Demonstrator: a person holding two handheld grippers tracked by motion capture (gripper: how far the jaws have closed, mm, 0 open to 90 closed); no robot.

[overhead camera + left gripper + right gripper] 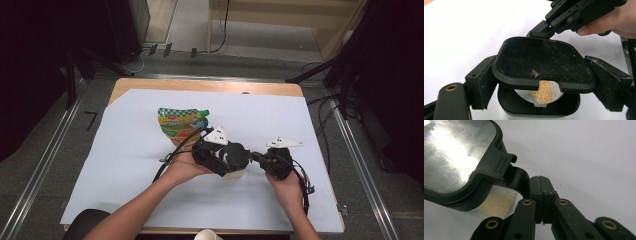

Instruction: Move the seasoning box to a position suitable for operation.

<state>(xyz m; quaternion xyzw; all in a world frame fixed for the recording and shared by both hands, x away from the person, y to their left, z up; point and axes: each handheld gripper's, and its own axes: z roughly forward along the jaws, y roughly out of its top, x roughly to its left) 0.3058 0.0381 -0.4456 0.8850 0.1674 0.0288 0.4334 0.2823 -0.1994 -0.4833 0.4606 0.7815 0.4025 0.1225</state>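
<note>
A small clear container (544, 93) with tan grains inside sits between my left gripper's (546, 82) padded jaws, which press on its two sides. Its black lid (541, 62) is tilted up at the near edge, and grains show in the gap. From the far side, my right gripper (540, 180) is shut on the lid's black tab (520, 178). In the high view both grippers meet over the container (233, 174) at the middle of the table, left gripper (231, 159) and right gripper (257, 156) tip to tip.
A green and orange spouted pouch (182, 123) lies flat behind the left hand. White paper (125, 150) covers the wooden table (200, 85). The rim of a pale cup (207, 235) shows at the near edge. A few loose grains dot the paper (599, 150).
</note>
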